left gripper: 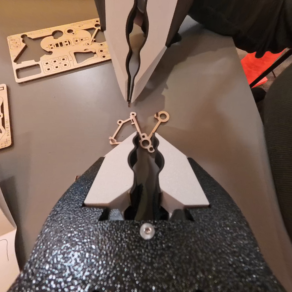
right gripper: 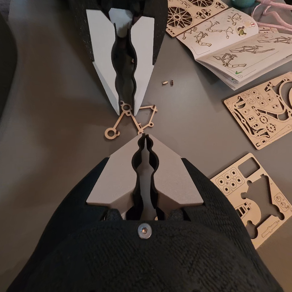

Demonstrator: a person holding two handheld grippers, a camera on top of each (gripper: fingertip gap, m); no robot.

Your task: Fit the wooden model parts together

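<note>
Left gripper (left gripper: 145,137) clamps wooden frame (left gripper: 146,143); right gripper (right gripper: 144,135) pinches small dark peg (left gripper: 129,105). Risk: peg slips, misses hole.

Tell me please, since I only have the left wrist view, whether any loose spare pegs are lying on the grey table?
Observer: Yes, two small wooden pegs lie side by side on the grey table, near the left gripper.
Operator: Is a manual nearby?
Observer: An open white instruction booklet lies past those pegs.
Operator: Anything beyond it?
Observer: A pale wooden sheet with spoked wheel cut-outs, right beside the booklet.
</note>
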